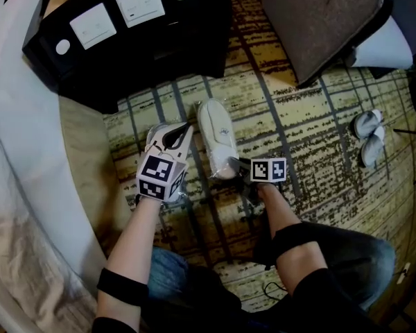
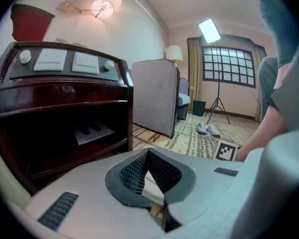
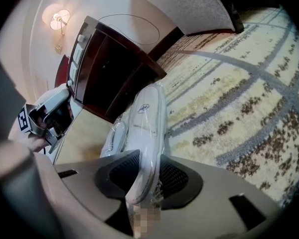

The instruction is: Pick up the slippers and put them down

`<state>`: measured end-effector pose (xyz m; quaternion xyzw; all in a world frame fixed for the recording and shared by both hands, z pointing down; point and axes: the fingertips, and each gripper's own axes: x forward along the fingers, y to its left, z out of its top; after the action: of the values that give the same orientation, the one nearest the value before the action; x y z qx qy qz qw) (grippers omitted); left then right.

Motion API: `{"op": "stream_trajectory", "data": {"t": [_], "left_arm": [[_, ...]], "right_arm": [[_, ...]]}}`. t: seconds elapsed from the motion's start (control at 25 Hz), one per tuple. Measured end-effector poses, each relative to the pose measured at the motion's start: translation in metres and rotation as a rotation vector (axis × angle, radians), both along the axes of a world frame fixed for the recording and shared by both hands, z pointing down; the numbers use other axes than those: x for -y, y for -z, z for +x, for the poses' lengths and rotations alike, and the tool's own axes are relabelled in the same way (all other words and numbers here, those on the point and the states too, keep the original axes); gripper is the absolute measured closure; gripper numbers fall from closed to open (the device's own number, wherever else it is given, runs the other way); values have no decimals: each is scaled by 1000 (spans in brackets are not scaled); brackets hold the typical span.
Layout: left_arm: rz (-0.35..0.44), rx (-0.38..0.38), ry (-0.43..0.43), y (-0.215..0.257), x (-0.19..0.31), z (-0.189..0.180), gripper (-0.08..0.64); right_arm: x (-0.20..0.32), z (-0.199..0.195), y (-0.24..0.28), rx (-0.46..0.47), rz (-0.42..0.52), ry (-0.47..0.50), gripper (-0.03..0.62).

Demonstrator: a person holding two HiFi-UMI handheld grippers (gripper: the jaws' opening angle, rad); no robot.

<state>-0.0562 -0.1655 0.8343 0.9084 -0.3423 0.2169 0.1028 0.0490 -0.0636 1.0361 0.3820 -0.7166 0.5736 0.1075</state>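
Two white slippers wrapped in clear plastic lie side by side on the patterned carpet. My right gripper (image 1: 233,166) (image 3: 144,182) has its pads pressed on the heel end of the right slipper (image 1: 217,134) (image 3: 150,114), which runs away from the jaws toward the cabinet. The left slipper (image 1: 157,134) (image 3: 113,136) lies under my left gripper (image 1: 183,134) (image 2: 147,153). That gripper's pads meet at the tips. A sliver of white shows in the gap behind them, and I cannot tell that anything is held there.
A dark wooden cabinet (image 1: 125,44) (image 2: 60,118) stands just beyond the slippers. A white-sheeted bed (image 1: 21,151) lies along the left. An upholstered grey chair (image 1: 326,19) is at the far right, with another pair of slippers (image 1: 367,134) (image 2: 208,129) on the carpet. The person's knees (image 1: 333,255) are close behind.
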Motion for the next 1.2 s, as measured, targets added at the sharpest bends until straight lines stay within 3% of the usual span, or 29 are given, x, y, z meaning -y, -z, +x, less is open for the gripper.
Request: {"op": "stream_trajectory", "data": {"t": [0.24, 0.68, 1.2], "left_arm": [[-11, 6, 14, -8, 2, -6, 560], [6, 16, 59, -7, 10, -21, 560], [27, 37, 122, 7, 28, -43, 560]], "right_arm": [[7, 3, 32, 14, 59, -23, 463], [30, -20, 87, 28, 164, 21, 463], [120, -37, 127, 5, 238, 48, 463]]}}
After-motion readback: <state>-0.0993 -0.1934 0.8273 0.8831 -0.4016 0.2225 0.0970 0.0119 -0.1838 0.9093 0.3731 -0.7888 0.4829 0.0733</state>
